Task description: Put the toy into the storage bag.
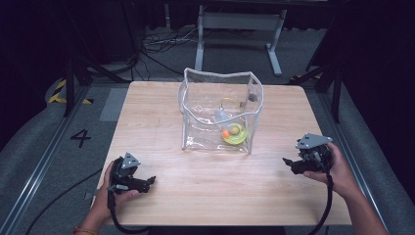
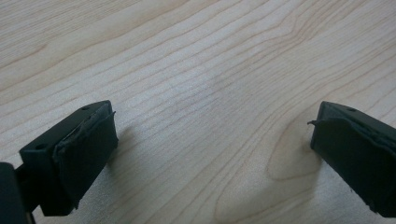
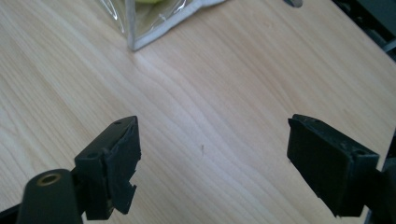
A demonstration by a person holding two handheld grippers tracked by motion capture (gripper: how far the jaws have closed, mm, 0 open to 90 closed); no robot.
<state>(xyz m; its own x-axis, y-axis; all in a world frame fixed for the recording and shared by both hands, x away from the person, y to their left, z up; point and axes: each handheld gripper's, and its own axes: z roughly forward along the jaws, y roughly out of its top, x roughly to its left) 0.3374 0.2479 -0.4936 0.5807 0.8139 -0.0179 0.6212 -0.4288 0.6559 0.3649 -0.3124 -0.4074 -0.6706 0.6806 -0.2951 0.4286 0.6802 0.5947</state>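
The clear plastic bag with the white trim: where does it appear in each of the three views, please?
High view: the clear bag stands upright at the table's centre, toward the far side.
Left gripper view: the bag is not in this picture.
Right gripper view: the bag's bottom corner sits at the top edge, left of centre.
Shared landmark: the light wooden tabletop.

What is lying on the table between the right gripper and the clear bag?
Nothing: between the right gripper and the clear bag there is just bare wooden table, as the high view shows.
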